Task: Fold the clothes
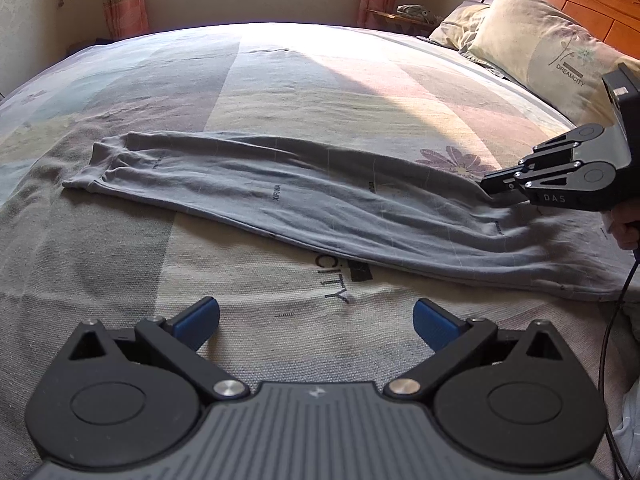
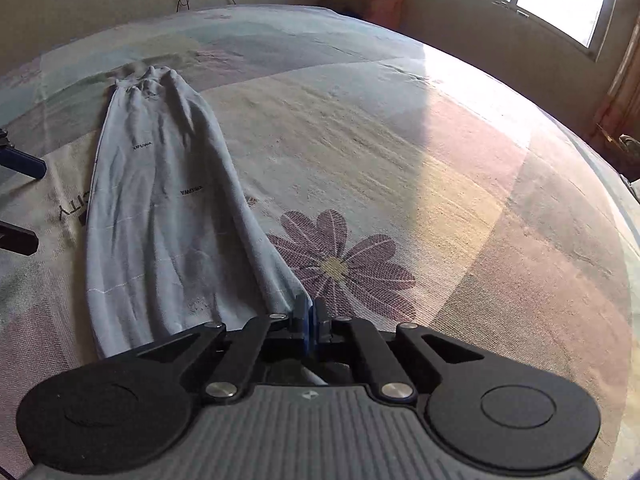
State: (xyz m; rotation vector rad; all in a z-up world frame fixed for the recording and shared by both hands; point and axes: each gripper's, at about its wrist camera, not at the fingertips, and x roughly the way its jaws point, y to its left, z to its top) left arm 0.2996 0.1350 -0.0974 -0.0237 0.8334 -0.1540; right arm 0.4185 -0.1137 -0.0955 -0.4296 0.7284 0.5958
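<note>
Blue pads (image 2: pixel 305 317) of the right gripper (image 2: pixel 307 314) pressed together on a far corner of the wide end of the garment (image 2: pixel 160 216); grey cloth pinched between them and drawn slightly taut toward the camera. Pads (image 1: pixel 198 320) of the left gripper (image 1: pixel 316 322) spread wide, holding nothing, poised over bare bedspread (image 1: pixel 120 260) just short of the garment's near long edge.

Garment: long grey knit piece, probably trousers or leggings, though the cut cannot be made out for certain. Laid lengthwise across the bed, narrowed to one long strip, gathered cuffs at the far end from the right gripper, broad end at the right gripper. Appears doubled along its length, one layer on another; layers not clearly separable at this angle. Surface rippled, not smoothed.

Progress, as a judgement: lengthwise narrowing present; no crosswise fold present, full length still extended. Remaining for a compact fold: end brought over end, creases pressed flat. Scene equally fits a strip about to be doubled end to end and one just spread out for straightening.

Pillows (image 1: pixel 532 40) at the headboard, well apart from the work.
</note>
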